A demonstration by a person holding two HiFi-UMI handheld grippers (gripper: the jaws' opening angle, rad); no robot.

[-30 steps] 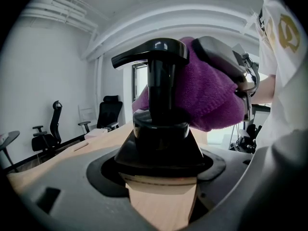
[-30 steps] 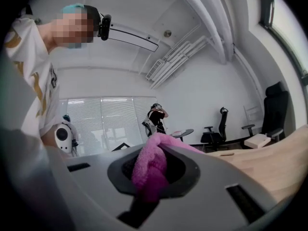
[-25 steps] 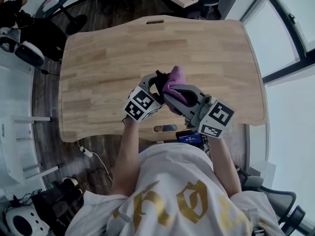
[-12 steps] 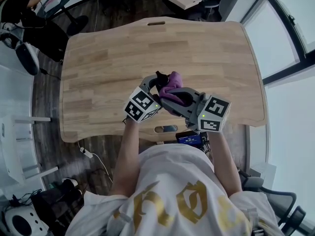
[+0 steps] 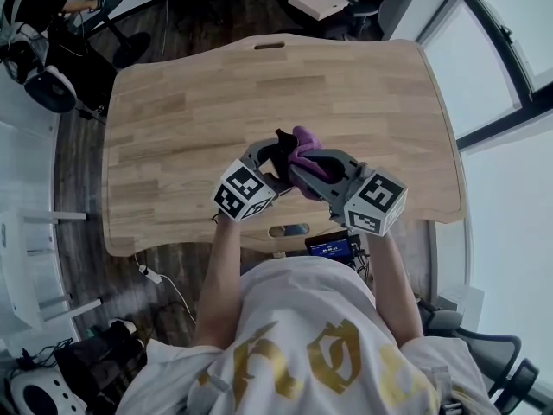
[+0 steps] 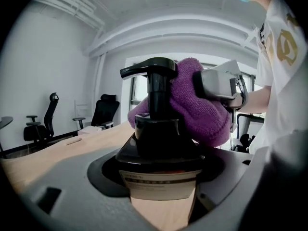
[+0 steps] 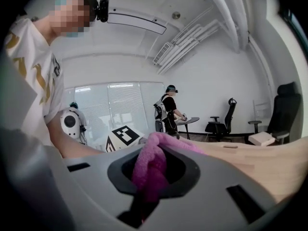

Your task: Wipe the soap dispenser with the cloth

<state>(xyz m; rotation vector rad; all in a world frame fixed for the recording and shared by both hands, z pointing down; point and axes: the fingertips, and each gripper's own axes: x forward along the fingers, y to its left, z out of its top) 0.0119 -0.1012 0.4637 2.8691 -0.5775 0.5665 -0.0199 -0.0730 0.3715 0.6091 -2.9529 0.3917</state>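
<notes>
Dispenser [image 6: 161, 143]: sits clamped in left gripper [image 5: 270, 158], jaws shut on the dark lower body, pump head up. Stands over the near part of table [image 5: 199, 85], just ahead of the person; cannot tell if the base touches wood.

Right gripper [image 5: 301, 168]: holds purple cloth [image 6: 204, 112], jaws closed on a fold, wad bulging out front. Presses the wad against the right side of the pump neck and shoulder, touching, partly wrapped behind the spout.

Versus a second ago: shows less cloth in head view, wad tucked tighter against the pump. Right marker cube shifted slightly toward the left one. Left gripper barely moved.

Reads as a wipe stroke under way on the upper part, likely mid-task. No cloth contact on label face or lower body now. Probably needs the cloth dragged down or round, or the dispenser turned in the left hold, to reach the rest. Risk: pressing the pump head could squirt soap or tilt the bottle in the jaws.

Farther out: bare table top, then office chairs [image 6: 103, 112] and another person [image 7: 168, 107] at the back.
</notes>
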